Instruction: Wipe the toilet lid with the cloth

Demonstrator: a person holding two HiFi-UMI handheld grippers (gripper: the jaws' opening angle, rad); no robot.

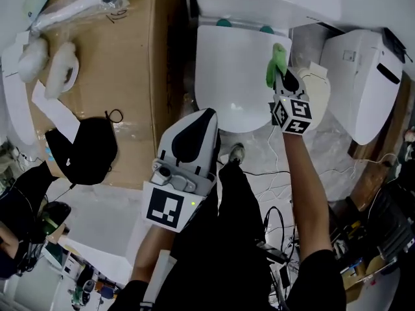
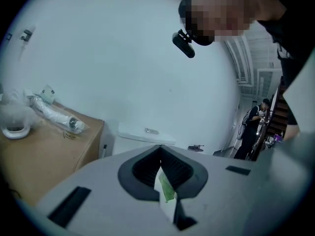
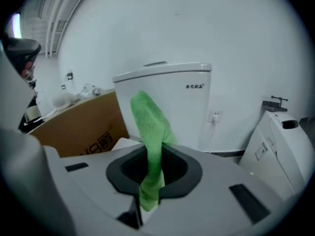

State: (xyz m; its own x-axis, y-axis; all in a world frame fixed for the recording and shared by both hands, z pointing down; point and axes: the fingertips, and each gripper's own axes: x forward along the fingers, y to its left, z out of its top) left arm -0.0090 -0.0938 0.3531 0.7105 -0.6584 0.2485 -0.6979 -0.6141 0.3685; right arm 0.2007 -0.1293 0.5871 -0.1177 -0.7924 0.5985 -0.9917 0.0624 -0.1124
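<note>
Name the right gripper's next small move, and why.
Probably press the green cloth down onto the toilet lid: the right gripper has it clamped at the lid's right edge, and the cloth sticks up rather than lying flat.

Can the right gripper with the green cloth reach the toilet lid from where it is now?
Probably yes. The right gripper, shut on the green cloth, is at the right edge of the closed toilet lid, and nothing stands between them. The lid's top looks bare.
</note>
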